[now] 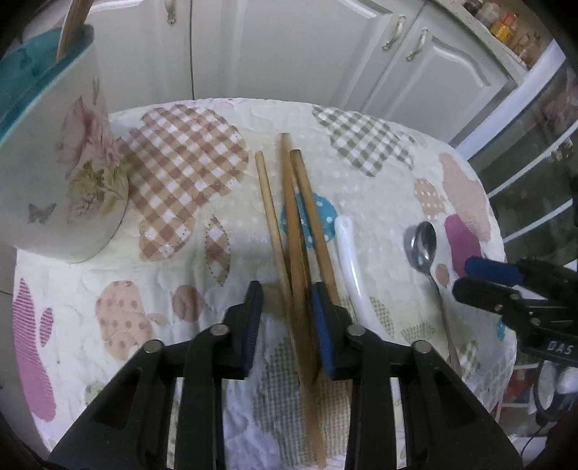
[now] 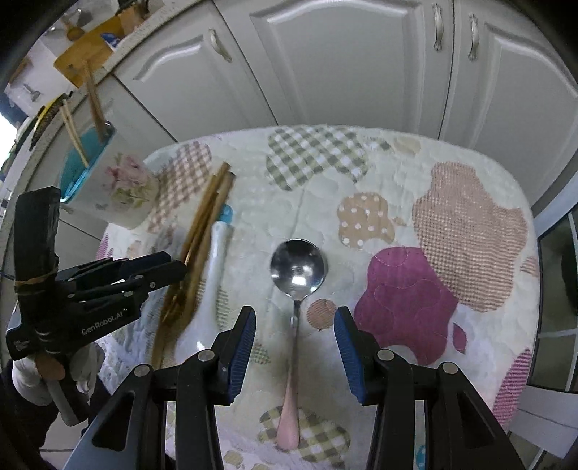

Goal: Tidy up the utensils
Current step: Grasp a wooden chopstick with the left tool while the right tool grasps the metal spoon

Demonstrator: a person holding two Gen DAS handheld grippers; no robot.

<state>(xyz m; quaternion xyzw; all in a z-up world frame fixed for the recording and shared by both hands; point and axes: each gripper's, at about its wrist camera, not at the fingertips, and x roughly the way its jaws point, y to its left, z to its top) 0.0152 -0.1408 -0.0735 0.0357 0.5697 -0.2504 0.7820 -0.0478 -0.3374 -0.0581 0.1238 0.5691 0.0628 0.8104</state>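
Observation:
Three wooden chopsticks [image 1: 294, 224] lie on the patchwork tablecloth [image 1: 173, 173], running between the open fingers of my left gripper [image 1: 285, 303]; they also show in the right wrist view [image 2: 202, 224]. A white ceramic spoon [image 1: 352, 264] lies just right of them. A metal spoon with a pink handle [image 2: 297, 274] lies bowl away, its handle between the open fingers of my right gripper [image 2: 294, 325]. A floral holder with a teal inside [image 1: 61, 162] stands at the table's left with two chopsticks [image 2: 83, 119] in it.
White cabinet doors [image 2: 325, 61] stand behind the round table. A counter with jars [image 1: 505, 25] is at the far right in the left wrist view. The left gripper's body [image 2: 72, 303] shows at the left in the right wrist view.

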